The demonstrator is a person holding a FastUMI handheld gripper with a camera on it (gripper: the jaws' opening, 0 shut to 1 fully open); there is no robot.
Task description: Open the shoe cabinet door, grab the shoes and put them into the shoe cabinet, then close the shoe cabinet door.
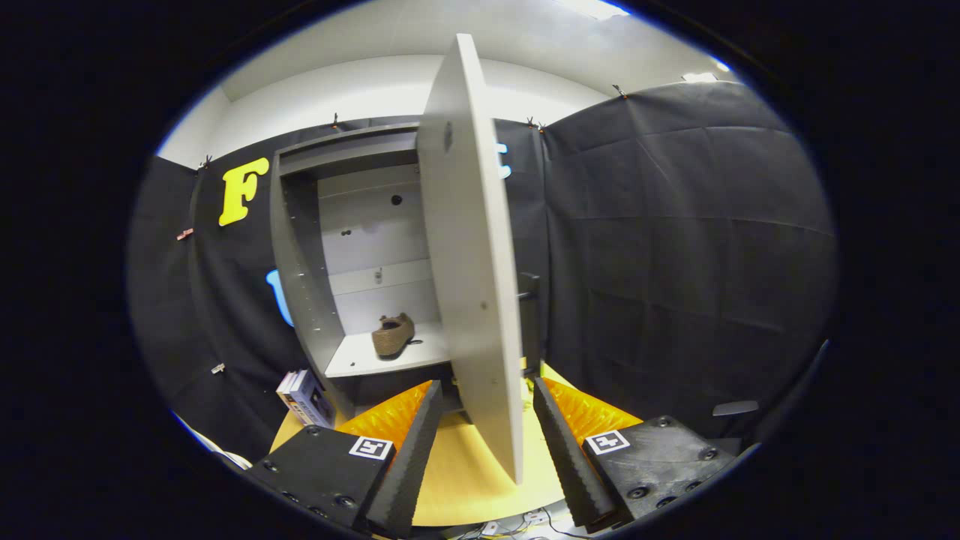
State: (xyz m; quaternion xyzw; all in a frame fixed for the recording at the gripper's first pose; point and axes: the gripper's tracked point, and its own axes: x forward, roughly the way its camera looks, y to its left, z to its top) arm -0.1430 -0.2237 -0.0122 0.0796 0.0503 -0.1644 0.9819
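Standing edge-on between the fingers, the shoe cabinet door swings out toward the camera, its lower corner reaching down over the gap. Gripper spread wide, fingers well apart; the door's edge sits between them, touching neither that I can see, so nothing is clamped. Beyond the door, the shoe cabinet stands open against the booth's black cloth wall. One brown shoe lies on the cabinet's bottom shelf, toward the back, just left of the door's edge; a thin dark strap or lace trails from it onto the shelf. Upper part of the cabinet interior bare grey panels with a few small holes. A small box leans on the floor at the cabinet's lower left corner, just ahead of the left finger. Tan floor surface shows under the door and between the fingers. Some wires lie on the floor nearest the camera.
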